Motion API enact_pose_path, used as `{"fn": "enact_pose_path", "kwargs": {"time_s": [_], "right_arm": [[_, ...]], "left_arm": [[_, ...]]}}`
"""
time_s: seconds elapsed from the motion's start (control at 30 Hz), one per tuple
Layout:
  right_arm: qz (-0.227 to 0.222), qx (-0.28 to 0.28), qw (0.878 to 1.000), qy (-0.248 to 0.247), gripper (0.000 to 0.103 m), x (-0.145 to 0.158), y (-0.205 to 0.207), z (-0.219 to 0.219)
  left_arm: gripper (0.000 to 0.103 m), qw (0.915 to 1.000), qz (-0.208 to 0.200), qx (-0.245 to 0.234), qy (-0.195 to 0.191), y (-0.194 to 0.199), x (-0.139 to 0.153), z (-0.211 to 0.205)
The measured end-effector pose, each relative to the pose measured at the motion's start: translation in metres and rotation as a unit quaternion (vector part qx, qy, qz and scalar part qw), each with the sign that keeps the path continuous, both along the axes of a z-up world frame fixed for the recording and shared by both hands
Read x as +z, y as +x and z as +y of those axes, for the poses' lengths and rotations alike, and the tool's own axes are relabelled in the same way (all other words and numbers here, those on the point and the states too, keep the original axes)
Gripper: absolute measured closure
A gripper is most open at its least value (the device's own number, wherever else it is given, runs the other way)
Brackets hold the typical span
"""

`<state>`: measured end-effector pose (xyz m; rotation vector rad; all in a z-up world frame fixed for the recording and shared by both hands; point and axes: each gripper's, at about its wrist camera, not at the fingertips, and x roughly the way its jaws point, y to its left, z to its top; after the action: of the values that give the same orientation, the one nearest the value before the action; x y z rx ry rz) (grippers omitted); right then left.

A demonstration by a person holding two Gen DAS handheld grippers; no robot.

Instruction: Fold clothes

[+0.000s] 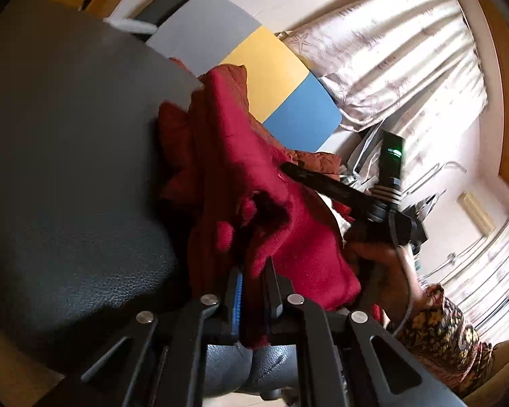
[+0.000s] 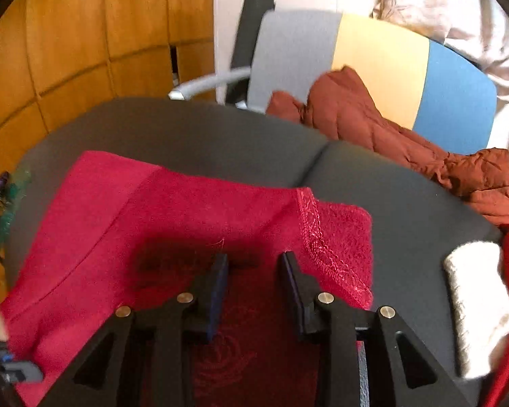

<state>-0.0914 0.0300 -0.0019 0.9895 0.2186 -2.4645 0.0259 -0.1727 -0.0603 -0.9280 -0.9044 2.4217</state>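
A red fleece garment [image 2: 200,217] lies partly spread on a dark grey cushioned seat [image 2: 193,129]. My right gripper [image 2: 254,257] is open just above the garment, near its stitched hem [image 2: 315,234]. In the left wrist view my left gripper [image 1: 254,268] is shut on a bunched fold of the same red garment [image 1: 241,156] and holds it lifted off the seat [image 1: 68,152]. The right gripper [image 1: 288,169] shows there too, beside the cloth, held by a hand.
A rust-brown quilted jacket [image 2: 390,139] lies at the seat's far right against a grey, yellow and blue chair back [image 2: 380,64]. A white folded cloth [image 2: 475,302] lies at the right. Wooden panels [image 2: 85,34] are at the left, curtains [image 1: 390,51] behind.
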Motion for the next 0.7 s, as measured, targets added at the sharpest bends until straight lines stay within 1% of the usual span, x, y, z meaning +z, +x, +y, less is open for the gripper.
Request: {"fn": "enact_pose_path", "kwargs": {"time_s": [0.07, 0.1, 0.17, 0.23, 0.3, 0.33, 0.37, 0.43, 0.47, 0.5, 0.53, 0.57, 0.6, 0.63, 0.7], "right_arm": [[0.012, -0.019, 0.998, -0.066, 0.065, 0.015, 0.023, 0.027], [0.018, -0.028, 0.996, -0.086, 0.065, 0.021, 0.034, 0.039], [0.025, -0.04, 0.993, -0.106, 0.065, 0.026, 0.053, 0.056], [0.026, -0.044, 0.993, -0.11, 0.065, 0.025, 0.07, 0.065], [0.021, -0.041, 0.993, -0.106, 0.065, 0.02, 0.078, 0.065], [0.02, -0.037, 0.994, -0.101, 0.065, 0.018, 0.077, 0.06], [0.022, -0.033, 0.995, -0.09, 0.065, 0.015, 0.076, 0.054], [0.025, -0.022, 0.997, -0.065, 0.065, 0.01, 0.073, 0.041], [0.027, -0.016, 0.998, -0.053, 0.064, 0.008, 0.072, 0.034], [0.029, -0.011, 0.999, -0.04, 0.063, 0.005, 0.071, 0.028], [0.035, -0.003, 0.999, -0.012, 0.06, 0.001, 0.073, 0.018], [0.043, 0.008, 0.999, 0.013, 0.057, -0.004, 0.078, 0.012], [0.051, 0.019, 0.998, 0.033, 0.056, -0.007, 0.084, 0.006], [0.055, 0.025, 0.997, 0.04, 0.055, -0.011, 0.088, 0.003], [0.063, 0.035, 0.997, 0.042, 0.055, -0.018, 0.093, 0.0]], "left_arm": [[0.094, 0.9992, 0.031, 0.019, -0.013, 0.011, 0.021, -0.006], [0.094, 0.9981, 0.05, 0.031, -0.019, 0.017, 0.032, -0.012], [0.093, 0.994, 0.091, 0.051, -0.034, 0.022, 0.058, -0.016], [0.092, 0.9915, 0.111, 0.037, -0.056, 0.007, 0.08, -0.01], [0.092, 0.9907, 0.106, 0.011, -0.085, -0.02, 0.09, 0.006], [0.092, 0.9889, 0.093, -0.005, -0.116, -0.041, 0.091, 0.021], [0.092, 0.9872, 0.083, -0.014, -0.136, -0.06, 0.092, 0.032], [0.092, 0.9809, 0.039, -0.029, -0.188, -0.094, 0.077, 0.045], [0.092, 0.9774, 0.021, -0.032, -0.208, -0.103, 0.071, 0.052], [0.092, 0.9726, 0.001, -0.033, -0.23, -0.113, 0.064, 0.055], [0.094, 0.9668, -0.018, -0.026, -0.254, -0.116, 0.052, 0.052], [0.101, 0.9661, -0.02, -0.024, -0.256, -0.114, 0.044, 0.046], [0.101, 0.966, -0.022, -0.021, -0.257, -0.112, 0.037, 0.04], [0.101, 0.968, -0.01, -0.018, -0.25, -0.109, 0.033, 0.033], [0.101, 0.9651, 0.005, -0.015, -0.261, -0.101, 0.029, 0.026]]}}
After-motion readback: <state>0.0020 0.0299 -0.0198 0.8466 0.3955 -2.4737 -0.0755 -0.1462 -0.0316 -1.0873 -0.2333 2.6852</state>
